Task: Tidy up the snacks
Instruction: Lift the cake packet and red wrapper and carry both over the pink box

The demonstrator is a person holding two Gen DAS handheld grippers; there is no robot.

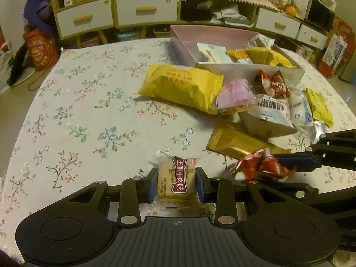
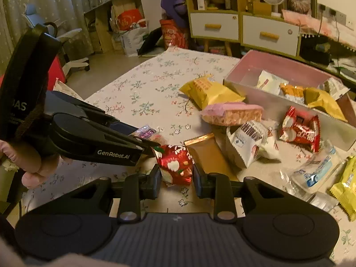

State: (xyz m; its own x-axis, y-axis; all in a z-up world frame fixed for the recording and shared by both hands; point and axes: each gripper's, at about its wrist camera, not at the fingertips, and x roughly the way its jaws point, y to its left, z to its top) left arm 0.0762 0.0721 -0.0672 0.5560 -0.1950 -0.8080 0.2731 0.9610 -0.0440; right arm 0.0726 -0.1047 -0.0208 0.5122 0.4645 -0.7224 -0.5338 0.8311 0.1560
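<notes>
My left gripper [image 1: 176,181] is shut on a clear-wrapped biscuit packet with a dark red label [image 1: 176,181], held above the floral tablecloth. My right gripper [image 2: 176,173] is shut on a crumpled red snack packet [image 2: 174,164]. In the left wrist view the right gripper [image 1: 296,166] reaches in from the right with the red packet [image 1: 260,165]. In the right wrist view the left gripper [image 2: 153,141] comes in from the left, close beside the red packet. A pink box [image 2: 278,65] with several snacks inside stands at the back right.
Loose snacks lie between the grippers and the box: a yellow bag [image 1: 180,86], a pink-wrapped bar [image 2: 231,113], a gold packet [image 1: 235,142], a white packet [image 2: 247,142], a red packet [image 2: 300,129], a blue-white packet [image 2: 316,169]. Cabinets stand behind the table.
</notes>
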